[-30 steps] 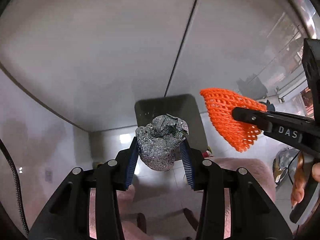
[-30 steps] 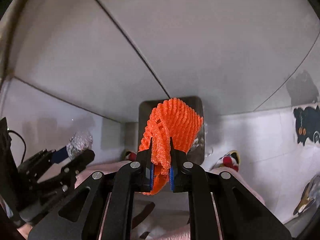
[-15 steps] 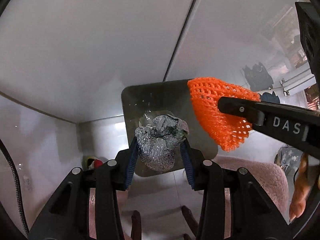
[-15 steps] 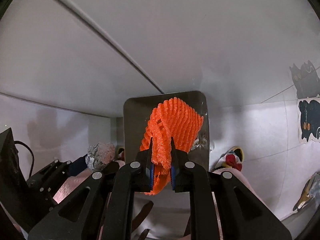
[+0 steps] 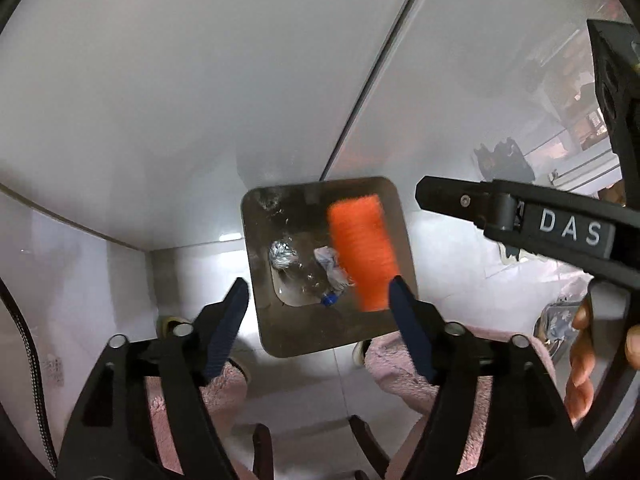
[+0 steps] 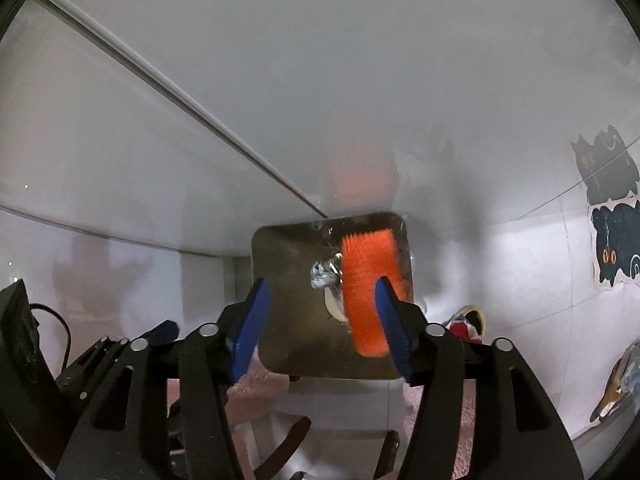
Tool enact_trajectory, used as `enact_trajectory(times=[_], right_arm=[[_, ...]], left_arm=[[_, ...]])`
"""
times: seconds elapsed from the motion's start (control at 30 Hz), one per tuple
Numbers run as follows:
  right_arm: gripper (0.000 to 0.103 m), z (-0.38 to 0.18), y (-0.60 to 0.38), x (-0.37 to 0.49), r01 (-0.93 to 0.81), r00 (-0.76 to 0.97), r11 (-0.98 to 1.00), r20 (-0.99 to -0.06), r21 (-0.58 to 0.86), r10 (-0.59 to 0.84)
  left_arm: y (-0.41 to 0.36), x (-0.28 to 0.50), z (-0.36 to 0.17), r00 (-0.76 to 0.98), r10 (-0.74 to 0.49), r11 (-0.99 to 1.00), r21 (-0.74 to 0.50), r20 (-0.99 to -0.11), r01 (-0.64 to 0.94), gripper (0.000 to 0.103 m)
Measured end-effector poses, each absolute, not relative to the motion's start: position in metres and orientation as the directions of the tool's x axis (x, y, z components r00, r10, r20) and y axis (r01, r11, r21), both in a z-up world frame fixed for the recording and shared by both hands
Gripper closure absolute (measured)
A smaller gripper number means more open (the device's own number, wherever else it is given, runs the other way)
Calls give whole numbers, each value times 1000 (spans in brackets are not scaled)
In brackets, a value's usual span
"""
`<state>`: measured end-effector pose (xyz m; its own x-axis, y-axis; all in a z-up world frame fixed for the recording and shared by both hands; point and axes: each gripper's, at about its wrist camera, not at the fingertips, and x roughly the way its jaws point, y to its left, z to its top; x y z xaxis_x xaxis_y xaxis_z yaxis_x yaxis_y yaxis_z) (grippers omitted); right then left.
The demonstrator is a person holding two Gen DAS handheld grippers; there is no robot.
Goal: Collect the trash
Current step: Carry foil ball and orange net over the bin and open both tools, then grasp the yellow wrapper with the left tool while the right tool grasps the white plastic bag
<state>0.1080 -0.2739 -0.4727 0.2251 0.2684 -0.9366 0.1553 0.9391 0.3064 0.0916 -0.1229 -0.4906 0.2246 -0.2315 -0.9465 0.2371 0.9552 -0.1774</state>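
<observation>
A square metal trash bin stands on the floor below both grippers; it also shows in the right wrist view. My left gripper is open and empty above it. My right gripper is open and empty; it shows from the side in the left wrist view. The orange foam net is a blurred streak falling into the bin, also seen in the right wrist view. The foil ball lies inside the bin, also in the right wrist view, beside crumpled paper and a clear bottle.
White cabinet panels rise behind the bin. Pink fluffy slippers stand on the white floor next to the bin. Shoes lie to the bin's right. Cat stickers are on the right wall.
Both grippers opened over the bin. The foil ball dropped from the left gripper into the bin. The orange net left the right gripper and is falling.
</observation>
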Motion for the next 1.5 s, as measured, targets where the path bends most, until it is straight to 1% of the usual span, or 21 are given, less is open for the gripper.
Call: enact_trajectory(times=[0.07,0.13,0.17,0.27,0.3,0.33,0.5,0.67,0.8,0.93,1.03,1.07,1.27,1.5], right_arm=[[34,-457,-275,104,157,253,938,-931,307,263],[22,-438,-277,97,154,291,939,-922,308,255],[19,-430,-277,96,152,305,940,-919,307,250],[14,-404,-279,87,143,349,943,-907,301,237],[10,-397,-280,84,142,360,943,-903,300,233],[9,-389,-281,81,140,373,944,-899,299,230],[8,-344,-276,63,100,438,941,-864,323,249],[8,-298,-274,47,61,505,934,-818,353,276],[8,-249,-269,38,9,575,942,-772,335,270],[7,-197,-268,38,-37,649,957,-721,289,242],[3,-170,-270,42,-48,693,961,-684,272,228],[3,-161,-271,44,-47,703,962,-675,269,223],[3,-125,-268,72,-60,748,965,-628,257,214],[3,-111,-251,122,-80,754,961,-614,265,232]], left_arm=[[-121,87,-479,241,-238,955,-181,-941,237,23],[-115,80,-465,262,-243,955,-183,-934,235,18],[-112,76,-455,279,-247,954,-183,-928,235,16],[-109,68,-432,319,-248,955,-176,-915,237,11],[-106,64,-421,339,-249,955,-173,-907,240,11],[-101,63,-413,351,-250,956,-171,-902,240,10],[-85,52,-374,407,-257,960,-183,-877,211,9],[-70,43,-322,486,-250,965,-173,-837,197,8],[-54,35,-281,556,-236,970,-161,-797,182,8],[-43,33,-242,617,-216,976,-150,-757,158,8],[-35,38,-210,651,-206,979,-144,-731,148,8],[-34,39,-207,660,-200,980,-139,-724,145,8],[-19,59,-174,697,-181,983,-130,-693,126,8],[-15,105,-149,725,-155,988,-107,-671,112,8]])
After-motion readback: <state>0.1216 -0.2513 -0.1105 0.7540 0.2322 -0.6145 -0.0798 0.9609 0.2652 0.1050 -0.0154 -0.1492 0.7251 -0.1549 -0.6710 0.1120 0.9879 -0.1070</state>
